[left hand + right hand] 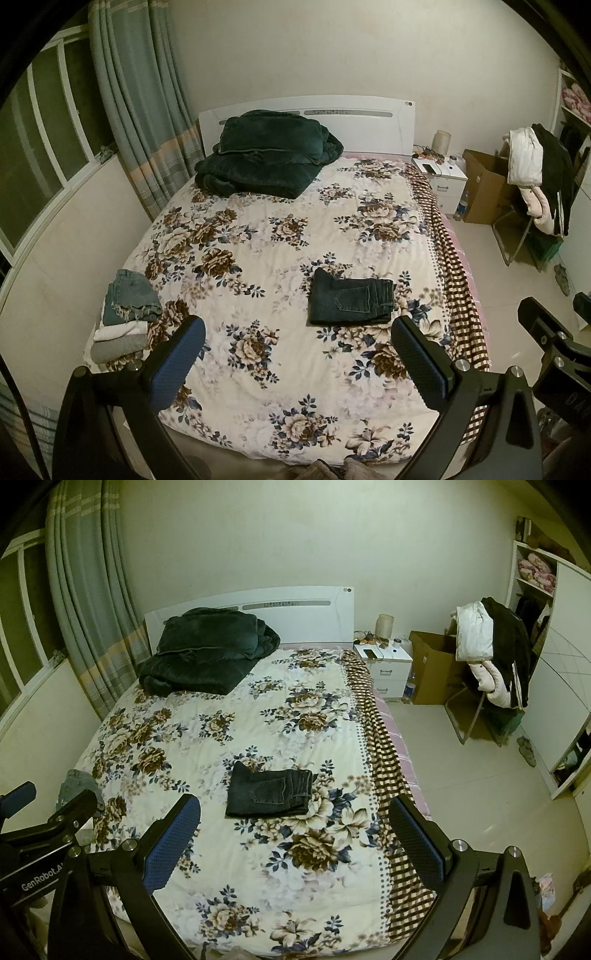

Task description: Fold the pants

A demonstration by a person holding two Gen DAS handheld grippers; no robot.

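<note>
Dark blue jeans point(351, 301) lie folded into a flat rectangle on the floral bedspread point(280, 236), right of its middle. They also show in the right wrist view point(269, 793). My left gripper point(298, 334) is open and empty, held above the foot of the bed, short of the jeans. My right gripper point(295, 812) is open and empty too, also above the foot of the bed near the jeans. Neither touches the cloth.
A stack of folded clothes point(123, 314) sits at the bed's left front corner. A dark green blanket point(266, 158) lies by the headboard. A white nightstand point(384, 664), cardboard box point(432, 664) and chair draped with clothes point(495, 657) stand right of the bed.
</note>
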